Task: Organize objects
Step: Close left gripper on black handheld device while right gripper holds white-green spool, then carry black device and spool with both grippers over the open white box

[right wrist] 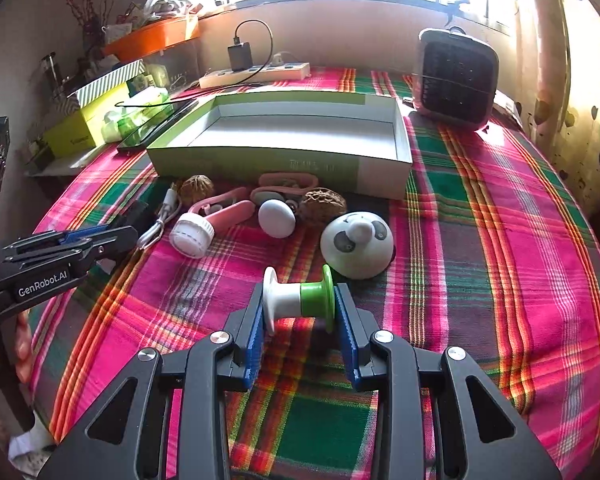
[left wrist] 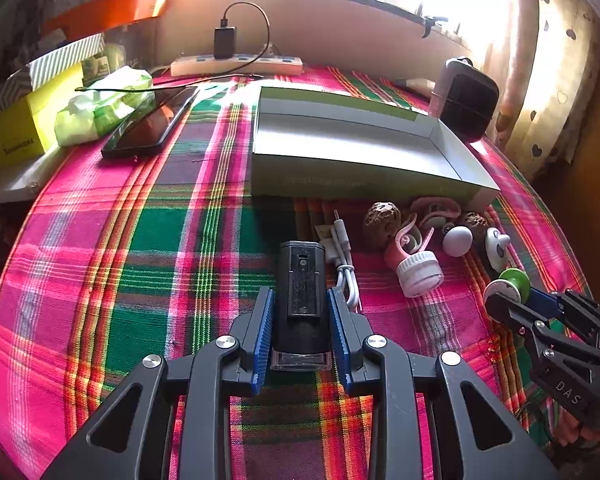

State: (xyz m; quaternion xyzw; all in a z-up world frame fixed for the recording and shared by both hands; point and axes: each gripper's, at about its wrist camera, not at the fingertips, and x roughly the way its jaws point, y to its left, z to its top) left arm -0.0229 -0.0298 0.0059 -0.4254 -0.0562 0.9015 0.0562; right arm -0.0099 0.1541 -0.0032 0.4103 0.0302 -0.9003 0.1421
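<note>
The left gripper (left wrist: 301, 312) has its blue fingers (left wrist: 262, 320) closed against a black rectangular device (left wrist: 301, 292). A white cable (left wrist: 346, 264) lies just right of them. The right gripper (right wrist: 300, 316) clamps a white-and-green spool (right wrist: 298, 296) endwise between its fingers; beyond them sit a panda dome (right wrist: 358, 244) and an open box (right wrist: 284, 140) on the plaid worktop (right wrist: 480, 240).

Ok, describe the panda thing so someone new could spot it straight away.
Find the shallow open box on the plaid cloth. In the row of small items before its front wall, the panda dome sits rightmost, beside a walnut. It alone has black eye patches.
</note>
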